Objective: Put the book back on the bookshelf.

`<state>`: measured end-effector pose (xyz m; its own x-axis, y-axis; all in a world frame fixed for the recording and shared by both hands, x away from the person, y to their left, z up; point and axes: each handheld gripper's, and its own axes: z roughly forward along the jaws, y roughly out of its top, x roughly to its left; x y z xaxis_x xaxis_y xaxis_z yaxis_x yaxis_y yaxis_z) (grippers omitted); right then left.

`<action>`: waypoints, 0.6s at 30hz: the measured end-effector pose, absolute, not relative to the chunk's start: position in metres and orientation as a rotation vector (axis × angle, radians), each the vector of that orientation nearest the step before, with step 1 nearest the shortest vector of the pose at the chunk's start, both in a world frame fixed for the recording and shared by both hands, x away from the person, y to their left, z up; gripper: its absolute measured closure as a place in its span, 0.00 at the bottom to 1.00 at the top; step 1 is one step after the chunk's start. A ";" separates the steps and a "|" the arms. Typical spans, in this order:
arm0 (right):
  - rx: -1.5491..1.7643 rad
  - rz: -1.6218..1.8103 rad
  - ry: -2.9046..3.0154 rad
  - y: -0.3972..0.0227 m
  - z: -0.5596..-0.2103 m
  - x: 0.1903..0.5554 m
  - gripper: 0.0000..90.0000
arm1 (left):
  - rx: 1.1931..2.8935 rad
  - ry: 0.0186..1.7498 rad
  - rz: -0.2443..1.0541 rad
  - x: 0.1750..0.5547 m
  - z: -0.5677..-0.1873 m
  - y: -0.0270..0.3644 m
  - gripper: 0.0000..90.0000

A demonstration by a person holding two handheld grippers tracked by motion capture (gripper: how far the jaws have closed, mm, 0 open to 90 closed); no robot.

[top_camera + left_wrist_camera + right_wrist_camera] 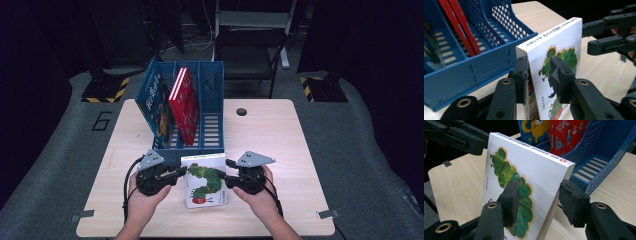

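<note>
Item: caterpillar book (205,182), white cover, green caterpillar with red head. Located on the pale wooden counter (270,150), just in front of the blue file rack (212,90), opposite its right-hand compartment (contact with the rack front not discernible). Cover facing up in the high view, printed spine turned towards the rack.

Left claw (181,172): at the book's left edge, held in the person's left hand. In the left gripper view, clamped on the caterpillar book (564,45), one pad flat on the cover, the other against the underside.

Right claw (229,172): at the book's right edge, held in the right hand. In the right gripper view, jaws apart around the book (531,162); one pad lying on the caterpillar picture, the other standing clear of the underside (a gap visible), so no grip.

Rack contents: blue book (155,100) leaning in the left compartment, red book (184,105) leaning in the middle one; right compartment showing its slatted floor.

Surroundings: dark folding chair (250,55) beyond the counter; grey floor.
</note>
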<state>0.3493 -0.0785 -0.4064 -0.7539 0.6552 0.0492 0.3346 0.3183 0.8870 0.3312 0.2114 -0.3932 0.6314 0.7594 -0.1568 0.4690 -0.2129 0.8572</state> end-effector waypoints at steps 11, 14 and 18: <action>0.898 1.399 2.249 -0.082 -0.406 0.348 0.72 | 1.858 0.983 0.379 0.329 -0.394 0.213 0.84; 0.892 1.399 2.247 -0.082 -0.405 0.348 0.72 | 1.851 0.976 0.391 0.329 -0.393 0.213 0.83; 0.869 1.410 2.230 -0.080 -0.405 0.350 0.68 | 1.840 0.970 0.396 0.329 -0.392 0.211 0.78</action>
<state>0.3495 -0.0804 -0.4049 -0.7451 0.6666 0.0217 0.3056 0.3122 0.8995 0.3288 0.2111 -0.3921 0.6276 0.7651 -0.1441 0.4452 -0.2008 0.8726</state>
